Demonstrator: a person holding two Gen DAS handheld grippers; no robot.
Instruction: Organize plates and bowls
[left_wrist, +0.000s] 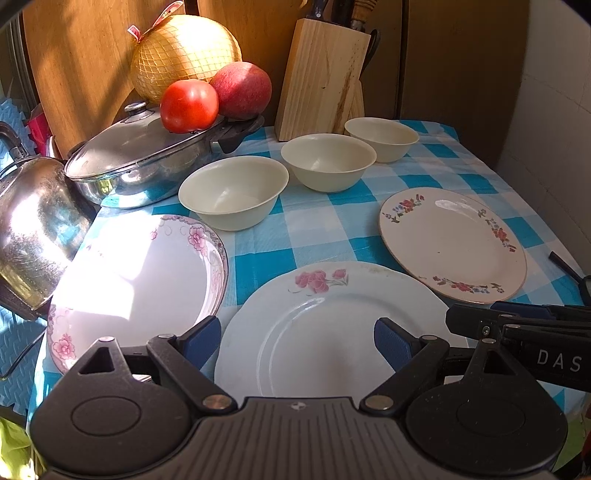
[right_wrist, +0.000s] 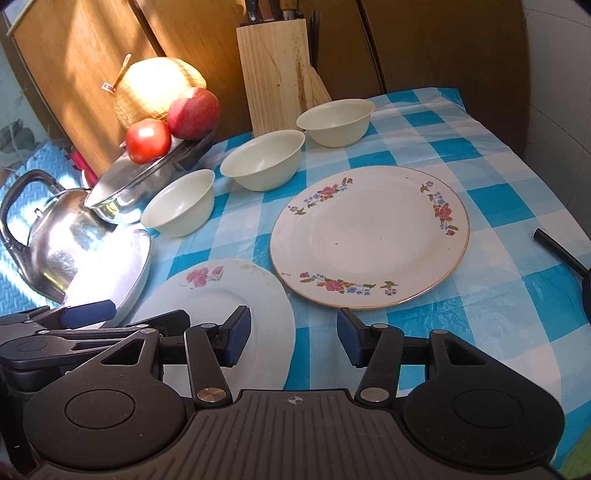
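Both grippers, left (left_wrist: 297, 341) and right (right_wrist: 294, 336), hover with jaws apart, empty, over the white plate (left_wrist: 332, 332) at the table's (left_wrist: 258, 254) near edge. Three bowls (left_wrist: 233, 192) line up behind, apart from each other. Only the left view shows the pink plate (left_wrist: 136, 280) whole; the right view shows the floral plate (right_wrist: 369, 236) centrally.

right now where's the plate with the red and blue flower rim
The plate with the red and blue flower rim lies flat on the checked cloth, right of the white plate and in front of the three cream bowls.
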